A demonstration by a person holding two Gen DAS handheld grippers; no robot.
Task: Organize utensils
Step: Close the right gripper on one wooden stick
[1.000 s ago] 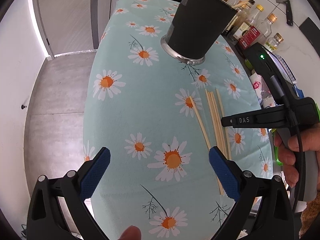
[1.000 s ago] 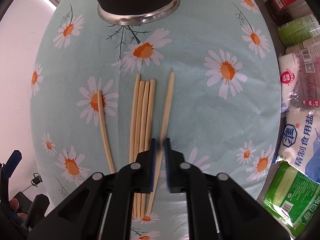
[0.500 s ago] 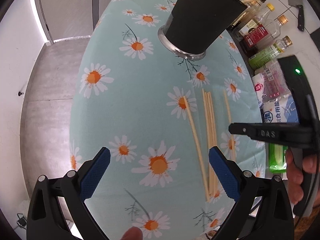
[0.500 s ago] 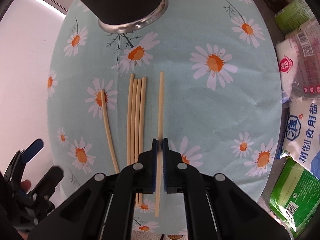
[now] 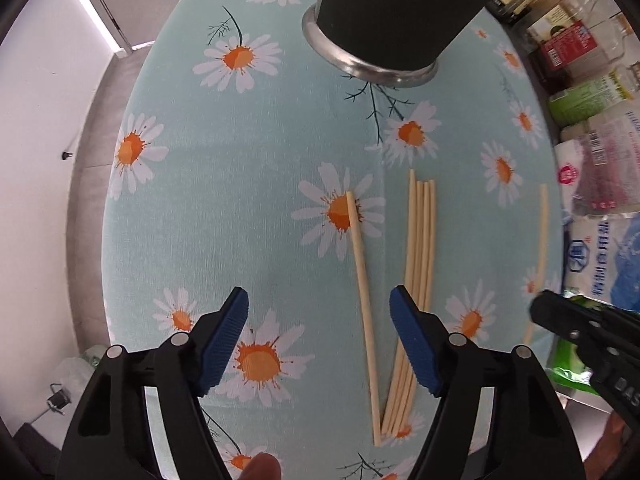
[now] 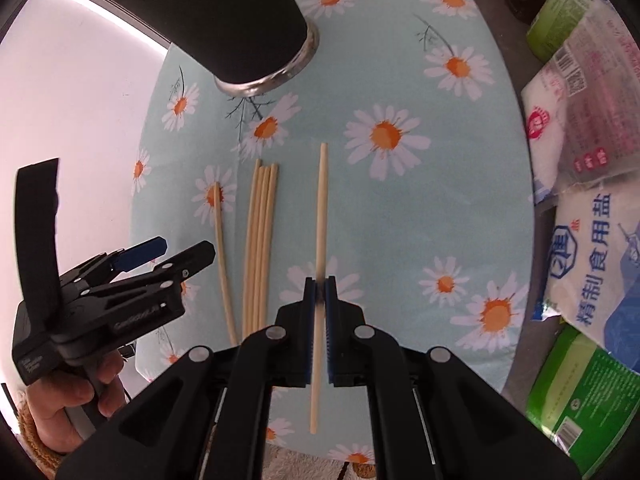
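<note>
My right gripper (image 6: 319, 285) is shut on one pale wooden chopstick (image 6: 322, 200) and holds it above the daisy tablecloth; it also shows in the left wrist view (image 5: 543, 224). A bundle of several chopsticks (image 6: 260, 240) and a single chopstick (image 6: 222, 248) lie on the cloth to its left. My left gripper (image 5: 320, 312) is open, its jaws either side of the single chopstick (image 5: 362, 280), with the bundle (image 5: 420, 248) just right of it. A black utensil cup (image 5: 400, 12) with a metal base stands at the far end; it also shows in the right wrist view (image 6: 224, 20).
Bags of salt (image 6: 592, 260) and other packets (image 6: 572, 392) lie off the table's right edge. Bottles (image 5: 568, 44) stand at the far right. The tablecloth (image 5: 240, 180) ends at a floor drop on the left.
My right gripper has lifted the chopstick and drawn it right, away from the bundle. My left gripper has moved forward and right, over the single chopstick, and narrowed its opening.
</note>
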